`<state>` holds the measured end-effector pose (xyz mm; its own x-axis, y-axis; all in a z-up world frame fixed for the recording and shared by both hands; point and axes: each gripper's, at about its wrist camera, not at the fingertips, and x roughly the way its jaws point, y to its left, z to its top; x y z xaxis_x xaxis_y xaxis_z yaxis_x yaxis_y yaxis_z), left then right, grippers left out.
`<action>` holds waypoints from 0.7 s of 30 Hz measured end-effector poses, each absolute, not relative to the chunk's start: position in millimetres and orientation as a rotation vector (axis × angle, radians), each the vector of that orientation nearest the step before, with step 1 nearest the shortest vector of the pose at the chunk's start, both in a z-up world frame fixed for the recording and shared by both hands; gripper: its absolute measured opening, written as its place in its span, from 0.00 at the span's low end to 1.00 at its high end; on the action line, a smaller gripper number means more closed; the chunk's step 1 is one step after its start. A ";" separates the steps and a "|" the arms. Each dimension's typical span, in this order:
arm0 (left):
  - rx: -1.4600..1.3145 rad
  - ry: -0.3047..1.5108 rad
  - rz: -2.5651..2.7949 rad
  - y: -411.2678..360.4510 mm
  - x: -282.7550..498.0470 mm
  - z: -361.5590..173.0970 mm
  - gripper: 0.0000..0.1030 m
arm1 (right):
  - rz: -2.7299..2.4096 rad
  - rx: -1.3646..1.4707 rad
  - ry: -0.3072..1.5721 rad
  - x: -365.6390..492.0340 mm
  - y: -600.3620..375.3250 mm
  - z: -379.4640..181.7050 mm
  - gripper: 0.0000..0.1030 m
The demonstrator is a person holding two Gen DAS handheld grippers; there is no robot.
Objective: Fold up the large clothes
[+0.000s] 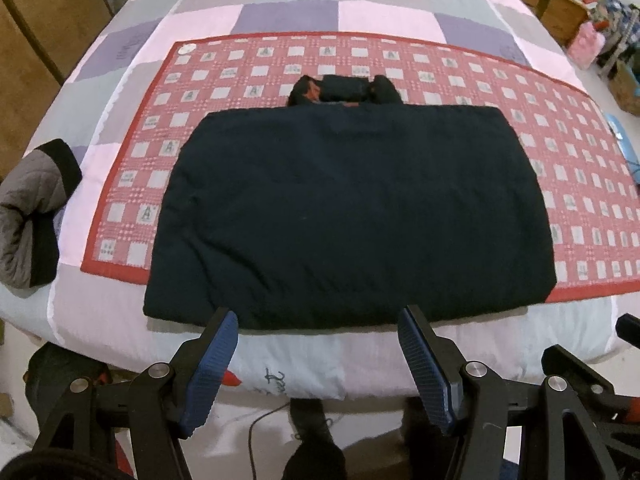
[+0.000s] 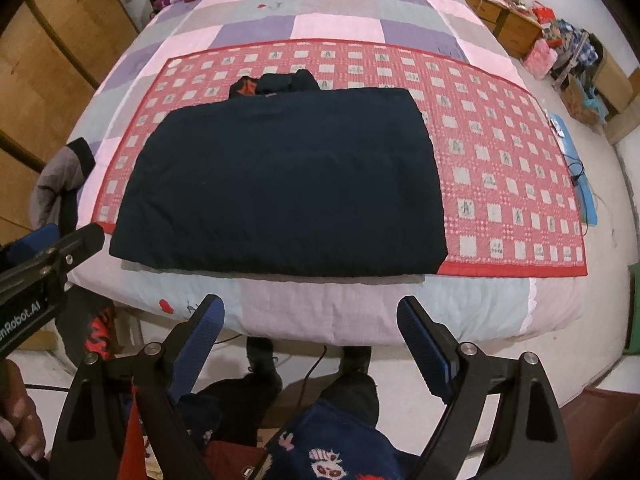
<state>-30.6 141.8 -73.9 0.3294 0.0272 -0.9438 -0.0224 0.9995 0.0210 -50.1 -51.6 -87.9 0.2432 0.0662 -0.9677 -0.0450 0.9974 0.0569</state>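
A large dark navy garment (image 1: 352, 216) lies folded into a flat rectangle on a red checked mat (image 1: 560, 168), its collar bunched at the far edge. It also shows in the right wrist view (image 2: 284, 184) on the same mat (image 2: 500, 152). My left gripper (image 1: 318, 320) is open and empty, its fingertips just at the garment's near hem. My right gripper (image 2: 310, 308) is open and empty, held back from the bed's near edge, short of the garment. The left gripper also shows at the left of the right wrist view (image 2: 56, 248).
The mat lies on a pink, purple and grey patchwork quilt (image 1: 360, 20) on a bed. A grey and black quilted garment (image 1: 32, 208) lies at the bed's left edge. Wooden cabinets (image 2: 48, 60) stand left. Boxes and clutter (image 2: 560, 48) stand on the floor right. The person's legs (image 2: 320, 420) are below.
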 end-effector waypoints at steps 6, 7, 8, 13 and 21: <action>-0.007 1.243 0.036 150.1 -28.8 -75.4 0.68 | 0.068 0.024 1.330 -48.3 -46.4 -90.2 0.88; -0.004 1.243 0.036 150.3 -28.7 -75.6 0.68 | 0.071 0.025 1.330 -48.9 -47.5 -90.1 0.88; -0.001 1.242 0.035 150.7 -28.6 -75.7 0.68 | 0.072 0.026 1.330 -49.2 -47.5 -90.3 0.88; 0.003 1.251 0.033 151.8 -27.4 -77.0 0.68 | 0.076 0.020 1.331 -49.8 -49.2 -90.3 0.88; 0.014 1.250 0.029 150.8 -26.7 -78.6 0.68 | 0.067 0.035 1.338 -49.8 -49.6 -95.2 0.88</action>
<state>-26.7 150.8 -78.6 0.3152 0.0292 -0.9486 -0.0143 0.9996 0.0260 -49.8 -49.6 -95.2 0.2287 0.0685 -0.9711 -0.0284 0.9976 0.0637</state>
